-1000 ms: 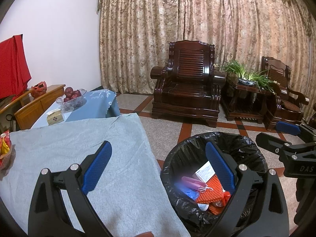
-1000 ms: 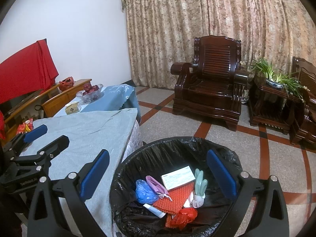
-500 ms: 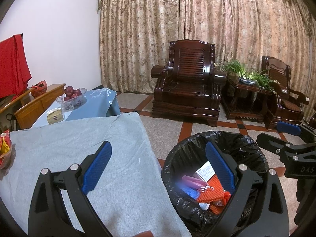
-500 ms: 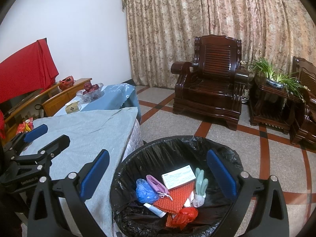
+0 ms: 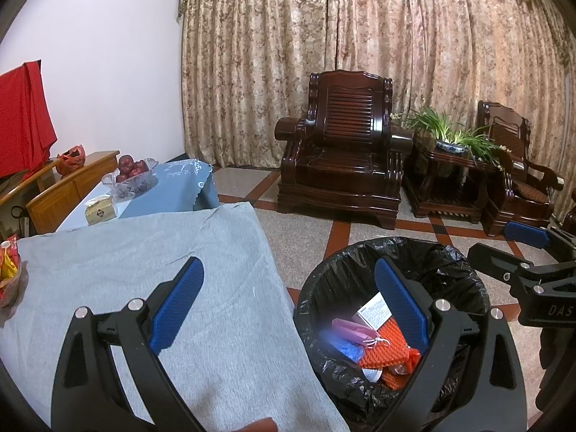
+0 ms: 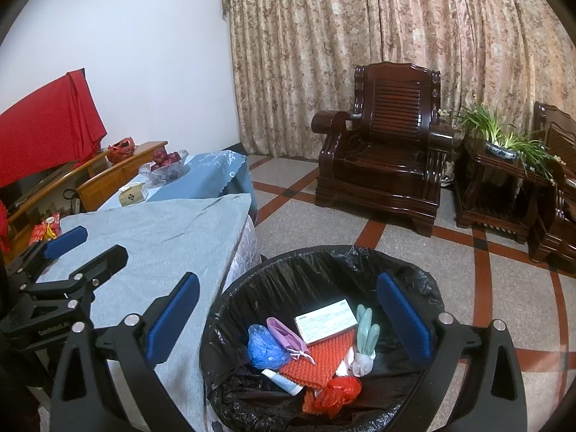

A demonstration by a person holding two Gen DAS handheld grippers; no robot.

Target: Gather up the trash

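A round bin with a black liner stands on the floor beside the grey-clothed table. Inside lie a white box, an orange mesh piece, a blue bag, a purple pouch, a white tube, a green-and-white item and red plastic. My right gripper is open and empty above the bin. My left gripper is open and empty over the table edge and the bin. The trash shows there too.
A snack packet lies at the table's left edge. Behind are a blue-clothed table with a fruit bowl and a small box, a wooden cabinet, dark armchairs and a plant stand.
Both grippers stay open and empty. The views have hardly shifted; the trash in the bin has not moved.
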